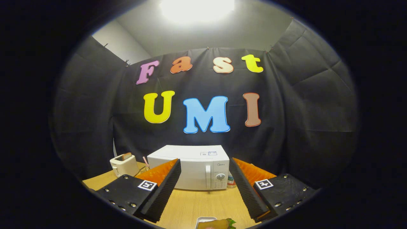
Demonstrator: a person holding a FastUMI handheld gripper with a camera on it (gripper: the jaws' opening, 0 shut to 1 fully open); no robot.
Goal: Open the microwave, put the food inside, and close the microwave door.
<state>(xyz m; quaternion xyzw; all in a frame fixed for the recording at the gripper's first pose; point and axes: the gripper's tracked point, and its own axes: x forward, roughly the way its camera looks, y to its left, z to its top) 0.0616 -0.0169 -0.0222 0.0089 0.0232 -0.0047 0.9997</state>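
A white microwave stands at the back of the wooden table, beyond my fingers, with its door shut and its handle and dial on its right side. Food that looks like a sandwich with a green leaf lies on a white tray close below, between the fingers' bases. My gripper is open, held well short of the microwave, with nothing between its black-padded, orange-backed fingers.
A white toaster with a slice of bread in it stands left of the microwave. A small bottle-like item sits at the microwave's right side. Bare table lies between the microwave and the tray.
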